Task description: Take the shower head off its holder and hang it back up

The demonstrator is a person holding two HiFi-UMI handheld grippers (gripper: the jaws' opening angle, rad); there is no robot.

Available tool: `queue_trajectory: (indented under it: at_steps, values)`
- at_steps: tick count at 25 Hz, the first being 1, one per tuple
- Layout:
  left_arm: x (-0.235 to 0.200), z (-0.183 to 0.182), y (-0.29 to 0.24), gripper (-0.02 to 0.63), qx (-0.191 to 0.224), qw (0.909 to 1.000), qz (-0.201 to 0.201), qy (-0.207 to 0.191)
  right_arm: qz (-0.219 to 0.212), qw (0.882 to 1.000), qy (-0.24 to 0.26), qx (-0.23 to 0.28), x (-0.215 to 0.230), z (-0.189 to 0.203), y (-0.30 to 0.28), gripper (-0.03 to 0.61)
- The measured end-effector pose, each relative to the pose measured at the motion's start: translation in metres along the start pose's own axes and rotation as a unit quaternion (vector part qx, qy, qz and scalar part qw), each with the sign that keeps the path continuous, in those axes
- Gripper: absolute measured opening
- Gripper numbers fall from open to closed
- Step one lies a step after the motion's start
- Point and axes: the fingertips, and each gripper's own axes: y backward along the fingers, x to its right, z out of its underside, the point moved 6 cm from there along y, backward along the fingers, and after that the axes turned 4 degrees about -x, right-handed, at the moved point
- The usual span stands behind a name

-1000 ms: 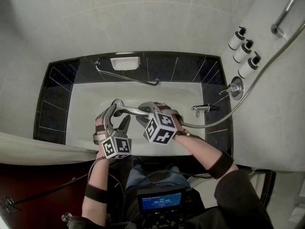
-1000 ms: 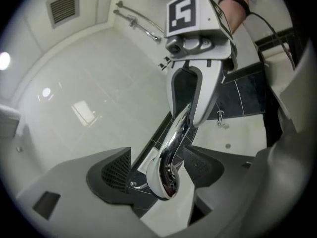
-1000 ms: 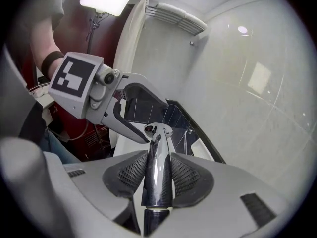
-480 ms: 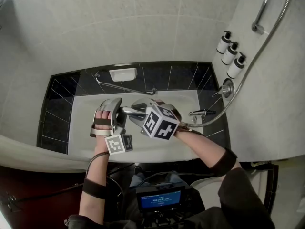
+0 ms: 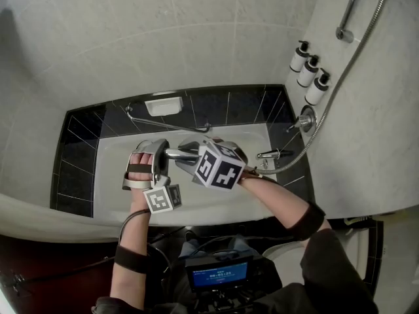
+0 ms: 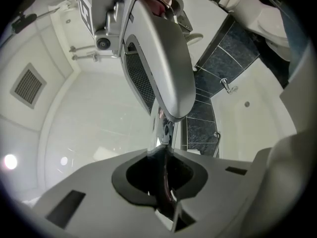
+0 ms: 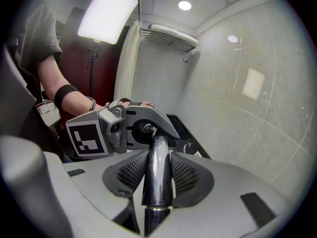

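The chrome shower head (image 5: 175, 154) hangs level over the white bathtub (image 5: 114, 175), held between both grippers. My right gripper (image 5: 190, 154) is shut on its handle (image 7: 157, 172), which runs straight out between the meshed pads. My left gripper (image 5: 159, 150) sits at the head end; its jaws have just been closing, and they now pinch a thin chrome edge of the shower head (image 6: 162, 130). The hose (image 5: 308, 142) trails from the handle to the right and climbs the wall beside the slide rail (image 5: 350, 8). The holder itself lies outside every view.
Three pump bottles (image 5: 308, 70) stand on the right wall above the mixer valve (image 5: 306, 118) and tap lever (image 5: 275, 154). A grab bar (image 5: 167, 122) and soap dish (image 5: 163, 105) line the tub's far side. A white curtain (image 5: 39, 214) drapes over the near edge.
Both grippers have risen with the shower head. The left gripper rolled about its own axis, and its wide jaws closed onto the head end.
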Motion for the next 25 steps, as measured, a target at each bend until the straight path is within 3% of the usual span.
queue_trajectory:
  at_steps: [4, 11, 21, 25]
  values:
    - [0.002, -0.002, -0.004, 0.047, 0.000, 1.0000, 0.010, 0.001, 0.019, 1.000, 0.010, 0.000, 0.002, 0.005, -0.001, 0.178]
    - [-0.003, 0.000, -0.018, 0.046, -0.012, 0.9995, 0.027, 0.014, 0.098, 0.993, 0.065, -0.003, 0.009, 0.005, 0.015, 0.187]
    - [-0.017, 0.012, -0.043, 0.048, -0.041, 0.9978, 0.046, 0.025, 0.174, 0.984, 0.040, 0.021, 0.025, 0.021, 0.051, 0.175]
    - [-0.023, 0.014, -0.051, 0.048, -0.050, 0.9976, 0.048, 0.008, 0.195, 0.980, 0.031, 0.026, 0.024, 0.030, 0.062, 0.151]
